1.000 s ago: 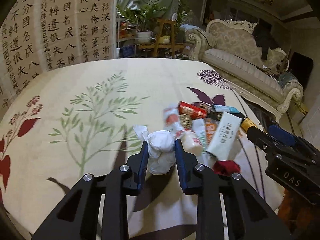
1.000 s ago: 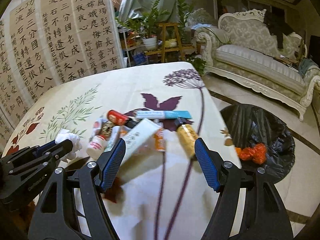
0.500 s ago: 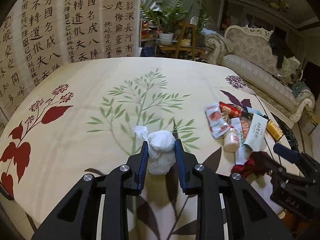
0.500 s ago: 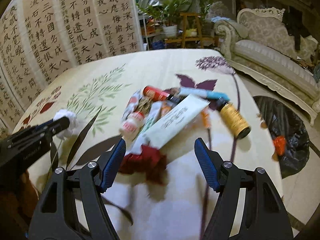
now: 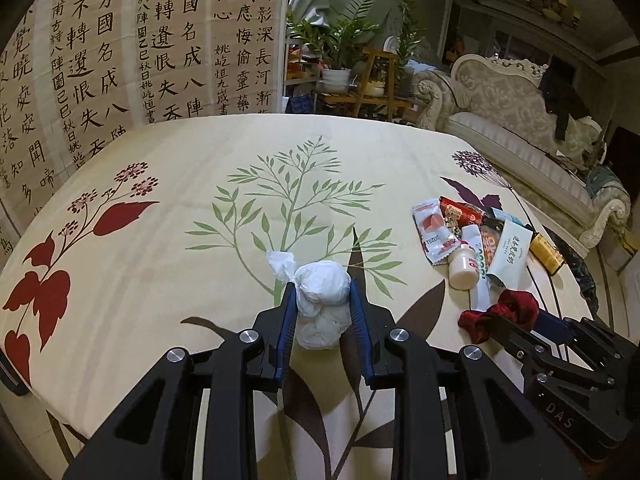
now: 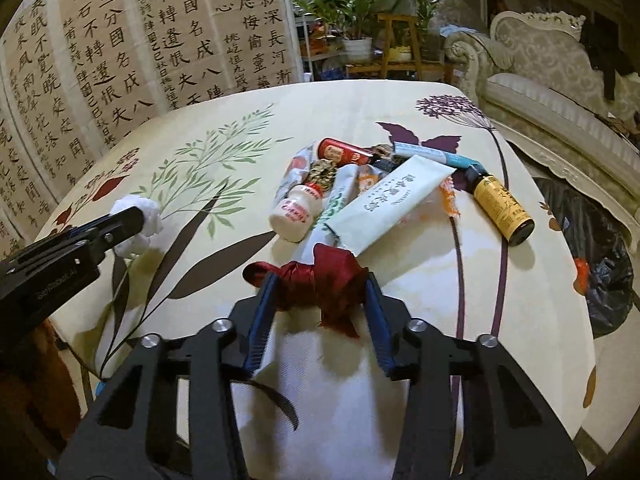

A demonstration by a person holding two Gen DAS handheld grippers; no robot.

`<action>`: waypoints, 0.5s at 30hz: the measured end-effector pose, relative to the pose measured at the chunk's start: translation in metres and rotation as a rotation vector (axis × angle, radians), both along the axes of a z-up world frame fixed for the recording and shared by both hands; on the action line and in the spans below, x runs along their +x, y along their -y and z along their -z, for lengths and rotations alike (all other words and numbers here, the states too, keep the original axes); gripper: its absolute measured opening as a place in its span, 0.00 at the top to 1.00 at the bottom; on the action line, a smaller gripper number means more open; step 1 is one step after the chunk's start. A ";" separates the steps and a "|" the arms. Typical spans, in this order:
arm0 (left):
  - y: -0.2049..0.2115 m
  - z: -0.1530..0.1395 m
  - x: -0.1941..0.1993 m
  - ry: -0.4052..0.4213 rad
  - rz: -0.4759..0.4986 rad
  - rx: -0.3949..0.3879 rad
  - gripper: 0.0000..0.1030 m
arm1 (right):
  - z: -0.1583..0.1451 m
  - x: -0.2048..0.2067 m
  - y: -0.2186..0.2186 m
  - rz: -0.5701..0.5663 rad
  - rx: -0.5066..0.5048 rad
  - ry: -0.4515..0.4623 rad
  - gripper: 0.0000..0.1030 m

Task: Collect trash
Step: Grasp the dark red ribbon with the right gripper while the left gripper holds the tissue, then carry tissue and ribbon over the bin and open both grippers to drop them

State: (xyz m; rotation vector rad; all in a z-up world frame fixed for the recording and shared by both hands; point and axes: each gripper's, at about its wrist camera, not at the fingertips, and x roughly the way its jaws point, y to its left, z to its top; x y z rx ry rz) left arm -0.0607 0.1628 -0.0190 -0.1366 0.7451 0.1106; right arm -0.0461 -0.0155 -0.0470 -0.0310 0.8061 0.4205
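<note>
- Fingers of the left gripper point(image 5: 322, 304) pinch a white plastic bundle point(image 5: 322, 308) at lower centre of the left wrist view, both blue pads pressed on its sides.
- Jaws of the right gripper point(image 6: 320, 300) are closing — a knotted red cloth point(image 6: 320, 284) sits between them, and both blue pads appear to touch it, low in the right wrist view.
- Just past the cloth lies a heap of trash: a pale tube point(image 6: 384, 204), a small white bottle point(image 6: 296, 214), a red can point(image 6: 342, 152) and a yellow bottle point(image 6: 502, 210).
- All of it rests on a tablecloth point(image 6: 420, 300) printed with leaves.
- A black bag point(image 6: 588, 248) sits on the floor at the right edge — beyond the table.
</note>
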 end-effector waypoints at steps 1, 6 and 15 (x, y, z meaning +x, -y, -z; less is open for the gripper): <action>0.000 0.000 0.000 0.000 0.000 -0.001 0.73 | -0.001 -0.001 0.001 0.000 0.000 0.001 0.64; 0.005 -0.003 -0.005 0.014 0.006 -0.004 0.73 | -0.009 -0.008 0.007 0.009 0.002 0.028 0.65; 0.038 -0.019 -0.004 0.073 0.063 -0.027 0.73 | -0.035 -0.009 0.049 0.122 -0.004 0.124 0.65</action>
